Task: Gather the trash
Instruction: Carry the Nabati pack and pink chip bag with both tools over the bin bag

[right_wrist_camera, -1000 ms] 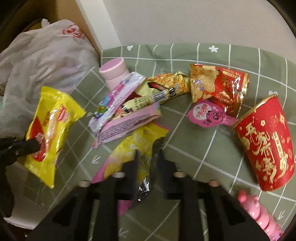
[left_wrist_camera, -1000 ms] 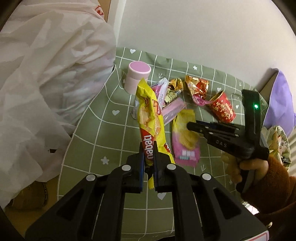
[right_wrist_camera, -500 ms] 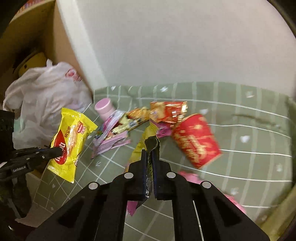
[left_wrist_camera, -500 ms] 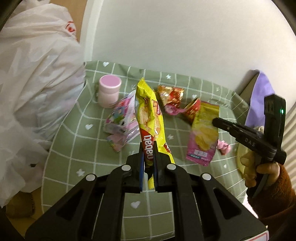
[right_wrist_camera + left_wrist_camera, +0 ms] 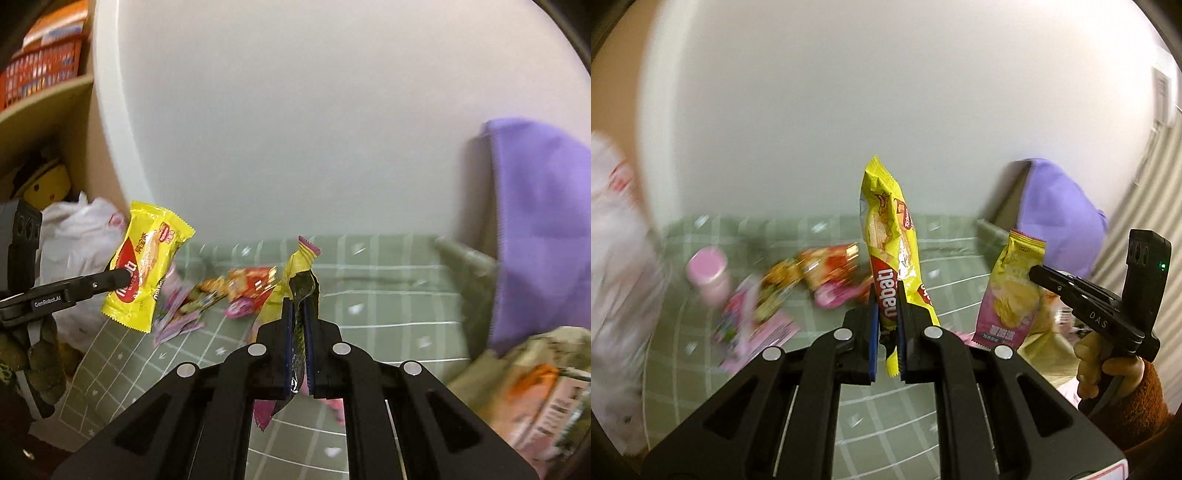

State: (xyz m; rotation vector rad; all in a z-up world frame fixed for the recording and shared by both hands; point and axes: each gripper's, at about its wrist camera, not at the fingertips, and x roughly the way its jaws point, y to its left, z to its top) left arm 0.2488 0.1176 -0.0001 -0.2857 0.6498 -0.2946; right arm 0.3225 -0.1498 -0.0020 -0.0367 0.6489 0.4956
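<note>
My left gripper is shut on a yellow Nabati wafer wrapper and holds it upright above the table; it also shows in the right wrist view. My right gripper is shut on a yellow and pink chip bag, seen edge-on; in the left wrist view the bag hangs from that gripper at the right. More wrappers and a pink cup lie on the green checked tablecloth.
A white plastic bag sits at the table's left edge. A purple cloth hangs at the right. A bag with packaging is at lower right. A shelf with an orange basket is upper left.
Both grippers have lifted higher and tilted up with their wrappers held; the table now sits lower in both views. The right gripper closed on the chip bag a second ago and raised it.
</note>
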